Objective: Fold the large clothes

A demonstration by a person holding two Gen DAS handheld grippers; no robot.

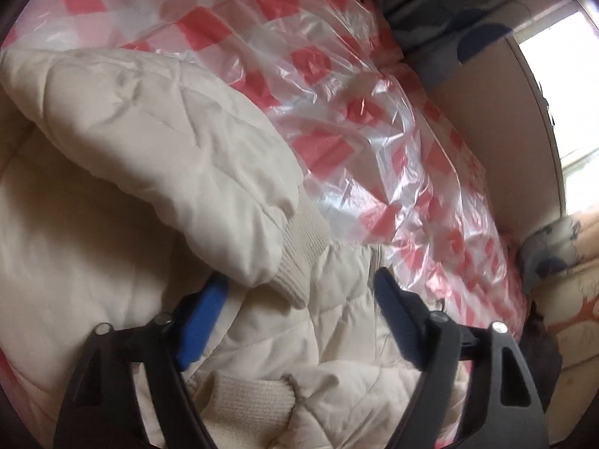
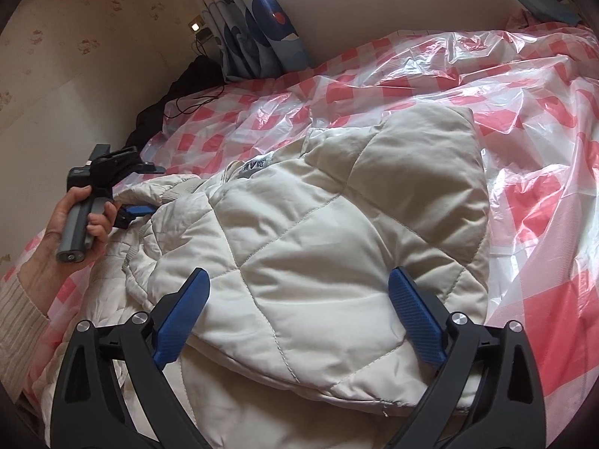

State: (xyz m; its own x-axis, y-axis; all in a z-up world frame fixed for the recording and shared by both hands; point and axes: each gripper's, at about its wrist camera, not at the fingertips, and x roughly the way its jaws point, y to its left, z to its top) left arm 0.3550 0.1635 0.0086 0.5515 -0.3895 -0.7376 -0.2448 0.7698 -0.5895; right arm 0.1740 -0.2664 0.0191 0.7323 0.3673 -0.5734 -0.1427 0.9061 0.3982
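A cream quilted jacket (image 2: 299, 232) lies on a bed under a red-and-white checked plastic sheet (image 2: 524, 119). Its hood is folded over the body, and a label (image 2: 254, 166) shows at the collar. In the left wrist view a sleeve (image 1: 179, 157) with a ribbed cuff (image 1: 303, 247) lies across the jacket (image 1: 112, 254). My left gripper (image 1: 299, 284) is open just above the jacket's edge, its jaws either side of the cuff. It also shows in the right wrist view (image 2: 138, 209), held in a hand. My right gripper (image 2: 299, 284) is open and hovers over the jacket's folded part.
A headboard (image 2: 393, 15) and a patterned curtain (image 2: 258, 18) stand at the far end of the bed. A wall socket with a cable (image 2: 198, 33) and dark cloth (image 2: 179, 86) lie at the left corner. The checked sheet (image 1: 337, 75) covers the bed around the jacket.
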